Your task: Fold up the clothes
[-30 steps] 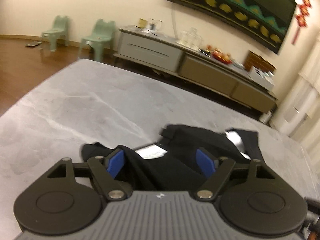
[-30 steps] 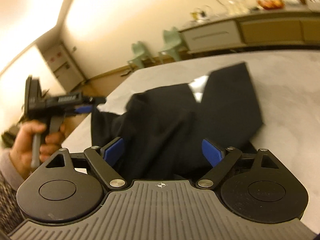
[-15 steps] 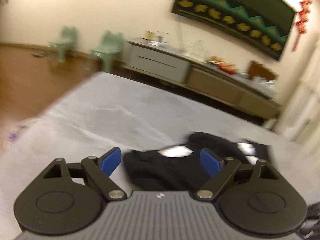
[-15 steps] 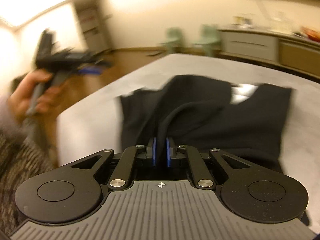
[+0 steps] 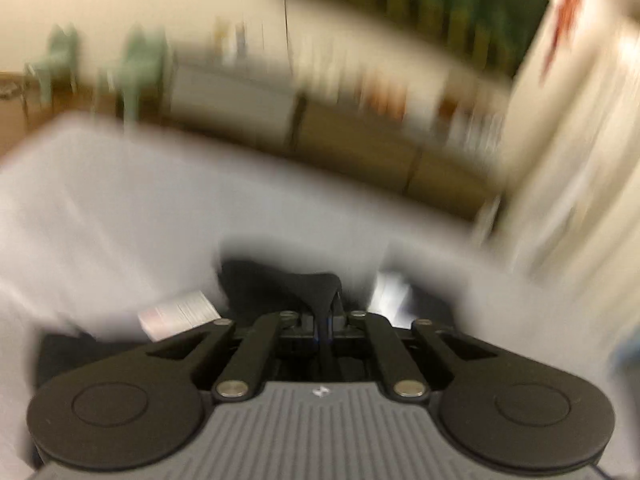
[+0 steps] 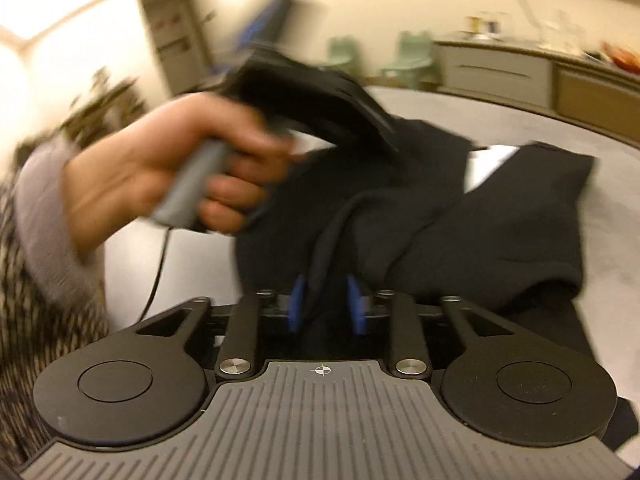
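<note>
Left wrist view, left hand-held gripper (image 5: 325, 322) pinching black garment (image 5: 280, 284), right hand-held gripper (image 6: 326, 306) parted around it

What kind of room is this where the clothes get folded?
It looks like a living or dining room in a home. A long low sideboard with glassware on top runs along the wall, two small green chairs stand beside it, and the black garment lies on a big grey table.

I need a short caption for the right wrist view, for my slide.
Right gripper, jaws slightly apart around a fold of black garment on the grey table; person's left hand swings the other gripper in.
</note>
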{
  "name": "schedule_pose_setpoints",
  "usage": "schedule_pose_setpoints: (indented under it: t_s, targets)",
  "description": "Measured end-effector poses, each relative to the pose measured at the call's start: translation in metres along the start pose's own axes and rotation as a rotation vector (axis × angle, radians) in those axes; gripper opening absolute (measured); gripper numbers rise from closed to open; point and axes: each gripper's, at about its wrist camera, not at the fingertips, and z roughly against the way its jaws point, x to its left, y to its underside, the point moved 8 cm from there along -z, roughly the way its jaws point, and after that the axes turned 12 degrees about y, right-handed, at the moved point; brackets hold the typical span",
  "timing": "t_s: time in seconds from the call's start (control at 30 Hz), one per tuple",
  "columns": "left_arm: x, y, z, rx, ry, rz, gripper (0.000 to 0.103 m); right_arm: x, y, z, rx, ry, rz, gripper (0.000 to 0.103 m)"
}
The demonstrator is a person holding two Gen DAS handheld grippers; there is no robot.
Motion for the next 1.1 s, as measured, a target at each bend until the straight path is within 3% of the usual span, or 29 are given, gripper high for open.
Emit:
schedule_pose_setpoints:
  t_s: [0.13,0.27,0.33,0.4,0.5,0.6,0.67,0.73,0.8,0.87,0.97,1.03,1.1]
  targets:
    - [0.041,-0.033,0.129,-0.284,-0.087,0.064,0.003,-0.045,-0.019,0.028,-0.064,0.077,-0.131,0.059]
    - [0.117,-0.004,0.176,-0.268,-0.200,0.262,0.003,-0.069,-0.019,0.059,-0.100,0.154,-0.194,0.065]
    - [0.134,0.001,0.189,-0.264,-0.226,0.287,0.003,-0.057,-0.005,0.067,-0.071,0.123,-0.155,0.085]
    - [0.141,0.002,0.198,-0.266,-0.245,0.283,0.003,-0.028,0.014,0.067,-0.016,0.047,-0.051,0.095]
    - [0.145,0.000,0.199,-0.275,-0.231,0.326,0.003,0.017,0.043,0.057,0.026,0.021,0.125,0.096]
    - [0.144,-0.005,0.193,-0.275,-0.206,0.341,0.003,0.037,0.068,0.040,0.065,0.063,0.177,0.096]
    - [0.136,-0.015,0.181,-0.288,-0.168,0.332,0.003,0.050,0.085,0.029,0.092,0.091,0.212,0.083]
    - [0.127,-0.026,0.166,-0.307,-0.120,0.324,0.003,0.044,0.087,0.019,0.126,0.174,0.185,0.032]
    - [0.114,-0.053,0.148,-0.327,-0.048,0.336,0.003,0.017,0.065,0.025,0.103,0.303,0.198,0.012]
    - [0.091,-0.091,0.135,-0.354,0.022,0.315,0.002,-0.029,0.024,0.049,0.049,0.469,0.181,0.009]
    - [0.045,-0.141,0.132,-0.386,0.119,0.269,0.002,-0.100,-0.057,0.125,-0.073,0.690,0.122,0.007]
    - [0.010,-0.160,0.147,-0.415,0.173,0.209,0.002,-0.114,-0.106,0.189,-0.174,0.777,0.138,0.007]
    - [-0.018,-0.169,0.172,-0.447,0.221,0.149,0.002,-0.103,-0.141,0.248,-0.268,0.836,0.196,0.007]
